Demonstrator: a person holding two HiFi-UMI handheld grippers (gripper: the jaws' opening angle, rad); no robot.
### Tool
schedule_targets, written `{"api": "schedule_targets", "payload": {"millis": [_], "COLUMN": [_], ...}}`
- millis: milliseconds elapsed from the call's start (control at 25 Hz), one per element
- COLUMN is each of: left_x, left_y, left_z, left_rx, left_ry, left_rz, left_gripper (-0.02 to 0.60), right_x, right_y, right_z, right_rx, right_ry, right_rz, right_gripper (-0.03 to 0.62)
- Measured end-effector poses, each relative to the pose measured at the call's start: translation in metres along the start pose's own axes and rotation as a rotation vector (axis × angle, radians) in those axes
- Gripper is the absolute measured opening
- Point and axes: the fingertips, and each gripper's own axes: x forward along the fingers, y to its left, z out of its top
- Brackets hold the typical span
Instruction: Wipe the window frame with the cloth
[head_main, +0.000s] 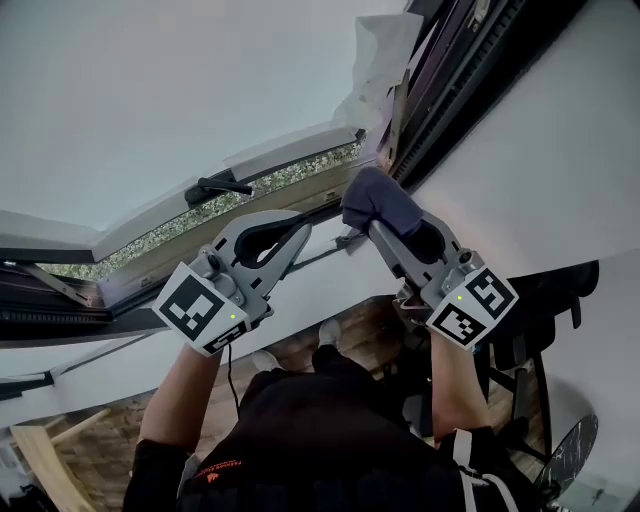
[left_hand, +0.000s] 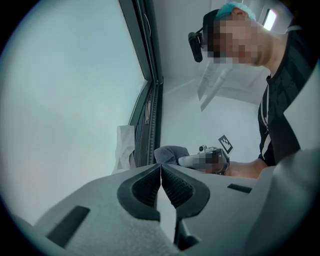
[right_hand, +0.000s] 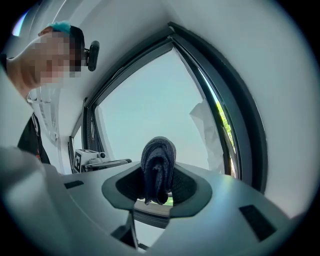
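Overhead, the dark window frame (head_main: 480, 60) has the right gripper (head_main: 382, 232) just below its corner and the left gripper (head_main: 298, 236) farther off, jaws pressed together on nothing. A folded grey cloth (head_main: 378, 198) is clamped in the right jaws, beside the frame. Wiping is judged in hand; next the cloth must be pressed on and drawn along the frame.

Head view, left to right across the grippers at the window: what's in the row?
marker cube of the left gripper, jaws shut on nothing → dark cloth, clamped in the right gripper → that gripper's marker cube
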Motion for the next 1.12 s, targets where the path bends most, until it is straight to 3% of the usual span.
{"api": "schedule_targets", "payload": {"millis": [720,1120], "left_x": [0.051,0.078], "left_y": [0.007,0.01], "left_z": [0.067,0.085], "left_rx": [0.128,0.146], "left_ry": [-0.119,-0.161], "left_rz": [-0.044,-0.068], "left_gripper": [0.021,0.021], "right_x": [-0.014,-0.021], "right_y": [-0.035,-0.051], "right_z": [0.1,0.161], "right_rx": [-0.163,-0.238], "right_ry": [-0.105,-0.173], "right_rz": [-0.065,-0.107], "right_gripper": [0.129,0.127]}}
